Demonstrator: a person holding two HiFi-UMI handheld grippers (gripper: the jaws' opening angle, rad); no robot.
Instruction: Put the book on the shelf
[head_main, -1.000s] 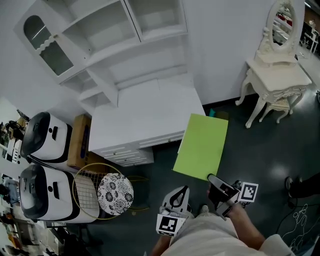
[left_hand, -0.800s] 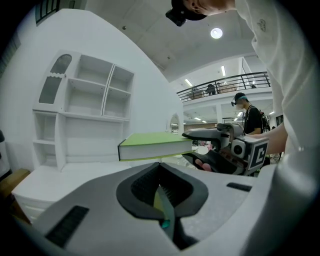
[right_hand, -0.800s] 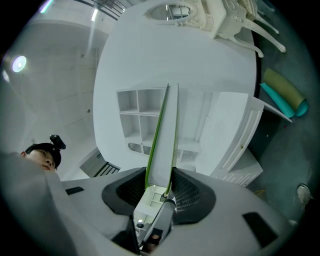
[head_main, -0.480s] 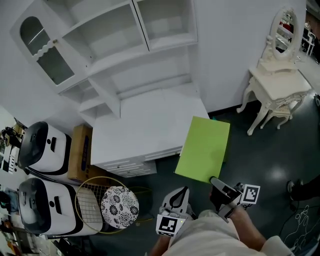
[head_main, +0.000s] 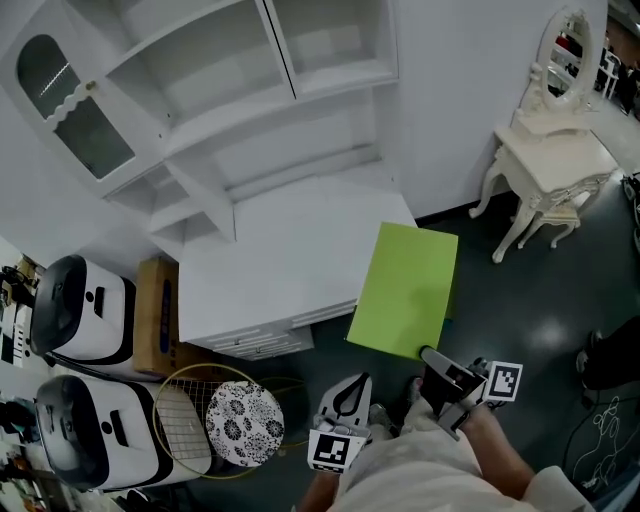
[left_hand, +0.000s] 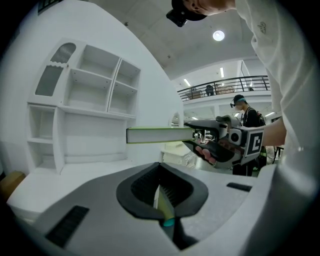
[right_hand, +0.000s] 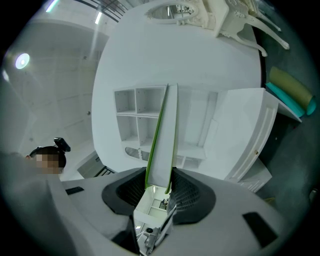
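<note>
A thin lime-green book (head_main: 402, 290) is held flat and level out in front of me, my right gripper (head_main: 430, 358) shut on its near edge. In the right gripper view the book (right_hand: 162, 135) stands edge-on between the pads of that gripper (right_hand: 159, 186) and points at the white shelf unit (right_hand: 145, 115). That shelf unit (head_main: 250, 70) rises above a white desk top (head_main: 290, 240); the book's far corner hangs beside the desk's right front corner. My left gripper (head_main: 352, 385) is shut and holds nothing, left of the book. The left gripper view shows its jaws (left_hand: 165, 200) together and the book (left_hand: 157, 135) edge-on.
A cream dressing table with an oval mirror (head_main: 548, 150) stands at the right. Two white appliances (head_main: 80, 300), a cardboard box (head_main: 155, 310), a wire racket (head_main: 185, 400) and a patterned disc (head_main: 245, 422) crowd the floor at left. Cables (head_main: 600, 440) lie at right.
The shelf unit and desk have drawn nearer and shifted in the head view as both grippers moved forward with the book. The grip on the book has not changed.
</note>
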